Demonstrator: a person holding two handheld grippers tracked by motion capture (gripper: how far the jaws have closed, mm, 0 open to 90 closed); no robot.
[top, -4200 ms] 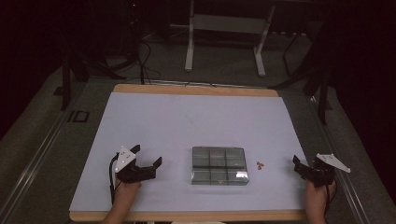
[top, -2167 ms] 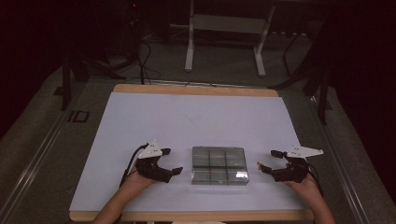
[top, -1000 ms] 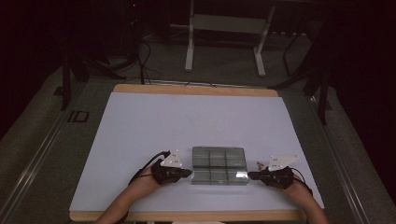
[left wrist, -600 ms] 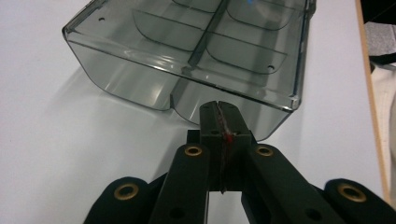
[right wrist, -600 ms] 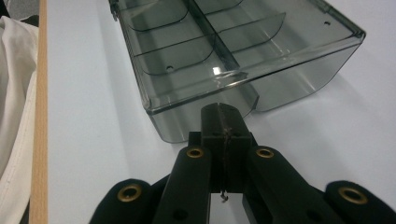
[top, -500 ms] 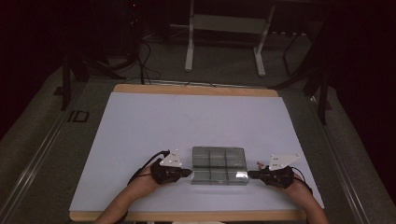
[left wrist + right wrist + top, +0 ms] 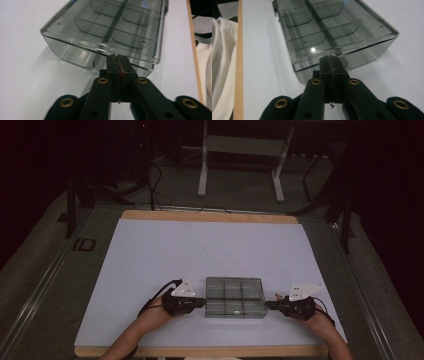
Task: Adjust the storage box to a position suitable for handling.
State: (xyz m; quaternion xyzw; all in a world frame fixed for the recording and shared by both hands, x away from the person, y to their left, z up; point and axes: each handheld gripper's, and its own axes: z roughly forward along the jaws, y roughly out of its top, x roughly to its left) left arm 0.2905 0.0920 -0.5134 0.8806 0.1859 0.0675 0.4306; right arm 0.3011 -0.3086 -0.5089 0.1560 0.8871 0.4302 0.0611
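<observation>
Both tools are now brought in from the worktop (image 7: 150, 250) sides against the clear compartment box (image 7: 234, 296) near the front edge, left tool (image 7: 202, 303) and right tool (image 7: 268, 305) closed, nothing gripped, so lid opening is likely next.

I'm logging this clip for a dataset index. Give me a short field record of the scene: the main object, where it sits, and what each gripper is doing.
object: clear compartment box, smoky plastic, lid closed, dividers visible inside
location: on the white table, near the person's edge
left gripper: jaws together, tips at the box's left end, at the lid's rim in the left gripper view
right gripper: jaws together, tips at the box's right end, at the lid's rim
contents: compartments look empty
background: dark floor, metal stand legs
</observation>
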